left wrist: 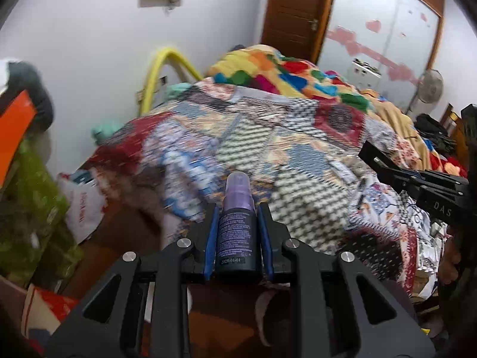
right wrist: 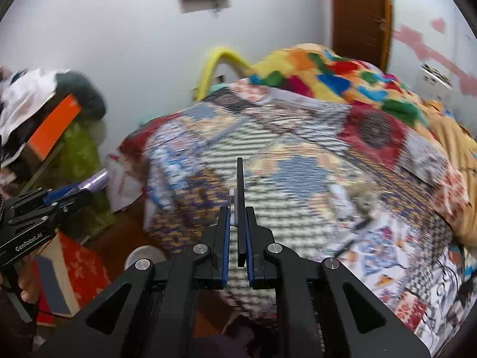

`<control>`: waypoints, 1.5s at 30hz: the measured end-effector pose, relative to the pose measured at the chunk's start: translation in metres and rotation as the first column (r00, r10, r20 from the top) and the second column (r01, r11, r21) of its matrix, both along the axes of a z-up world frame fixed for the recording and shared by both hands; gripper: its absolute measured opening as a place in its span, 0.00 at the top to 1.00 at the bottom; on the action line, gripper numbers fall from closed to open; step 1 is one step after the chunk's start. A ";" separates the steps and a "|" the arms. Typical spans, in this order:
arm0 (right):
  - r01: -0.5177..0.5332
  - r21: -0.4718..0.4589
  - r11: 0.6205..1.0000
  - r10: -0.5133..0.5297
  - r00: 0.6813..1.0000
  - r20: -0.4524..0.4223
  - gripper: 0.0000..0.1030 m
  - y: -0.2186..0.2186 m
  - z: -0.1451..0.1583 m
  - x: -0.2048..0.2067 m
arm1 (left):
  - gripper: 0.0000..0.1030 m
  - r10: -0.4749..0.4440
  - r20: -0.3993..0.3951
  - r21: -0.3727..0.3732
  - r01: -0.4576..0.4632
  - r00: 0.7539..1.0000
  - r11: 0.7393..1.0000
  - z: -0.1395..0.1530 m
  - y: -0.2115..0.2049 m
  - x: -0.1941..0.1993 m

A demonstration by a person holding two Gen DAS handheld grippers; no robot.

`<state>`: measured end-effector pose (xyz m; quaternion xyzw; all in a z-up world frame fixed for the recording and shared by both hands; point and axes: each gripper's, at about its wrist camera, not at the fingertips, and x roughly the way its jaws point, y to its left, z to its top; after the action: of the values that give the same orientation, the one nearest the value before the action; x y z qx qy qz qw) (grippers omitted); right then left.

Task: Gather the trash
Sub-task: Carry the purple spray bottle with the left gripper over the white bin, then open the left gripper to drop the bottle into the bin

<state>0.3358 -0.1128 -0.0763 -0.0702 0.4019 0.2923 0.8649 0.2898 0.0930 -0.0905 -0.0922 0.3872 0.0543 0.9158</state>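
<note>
My left gripper [left wrist: 237, 211] is shut on a small dark spray bottle [left wrist: 237, 232] with a purple cap, held upright above the bed's near edge; it also shows in the right wrist view [right wrist: 95, 182]. My right gripper [right wrist: 237, 217] is shut on a thin flat black piece [right wrist: 240, 197] with a small white part beside it, seen edge-on. The right gripper also shows in the left wrist view [left wrist: 387, 167], over the bed's right side. Small bits of trash [right wrist: 342, 197] lie blurred on the patchwork bedspread [right wrist: 298, 161].
A bed with a multicoloured blanket [left wrist: 286, 71] fills the middle. White wall and brown door [left wrist: 295, 12] behind. Left of the bed: green cloth [left wrist: 32, 197], orange box [left wrist: 18, 119], white plastic bag [left wrist: 83, 203]. A fan [left wrist: 429, 86] stands far right.
</note>
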 end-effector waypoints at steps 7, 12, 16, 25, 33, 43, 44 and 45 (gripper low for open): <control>-0.168 -0.008 0.986 0.168 0.985 -0.035 0.92 0.079 -0.012 -0.040 | 0.75 0.111 -0.035 0.003 -0.111 0.993 0.994 -0.015 0.057 -0.054; -0.269 -0.019 0.963 0.267 0.961 -0.072 0.92 0.127 -0.028 -0.067 | 0.75 0.172 -0.081 -0.011 -0.173 0.982 0.985 -0.035 0.086 -0.079; -0.323 -0.036 0.946 0.318 0.942 -0.103 0.92 0.159 -0.044 -0.083 | 0.75 0.210 -0.132 -0.035 -0.217 0.969 0.976 -0.060 0.106 -0.095; -0.403 -0.097 0.910 0.377 0.902 -0.210 0.92 0.213 -0.102 -0.089 | 0.75 0.245 -0.303 -0.092 -0.285 0.921 0.954 -0.137 0.135 -0.099; -0.448 -0.150 0.881 0.383 0.864 -0.328 0.92 0.254 -0.154 -0.083 | 0.75 0.253 -0.454 -0.116 -0.338 0.854 0.934 -0.207 0.157 -0.091; -0.467 -0.082 0.880 0.380 0.799 -0.466 0.92 0.280 -0.184 -0.065 | 0.75 0.267 -0.511 -0.152 -0.392 0.817 0.907 -0.239 0.183 -0.074; -0.466 -0.074 0.882 0.379 0.793 -0.476 0.90 0.281 -0.185 -0.064 | 0.73 0.274 -0.506 -0.156 -0.399 0.818 0.903 -0.238 0.186 -0.072; -0.465 -0.073 0.882 0.376 0.790 -0.484 0.83 0.282 -0.186 -0.063 | 0.70 0.276 -0.507 -0.161 -0.404 0.816 0.901 -0.237 0.188 -0.070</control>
<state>0.2725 0.1687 -0.2622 -0.1689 0.5933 0.4469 0.6479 0.2197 0.2806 -0.3278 -0.2640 0.5792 0.1876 0.7481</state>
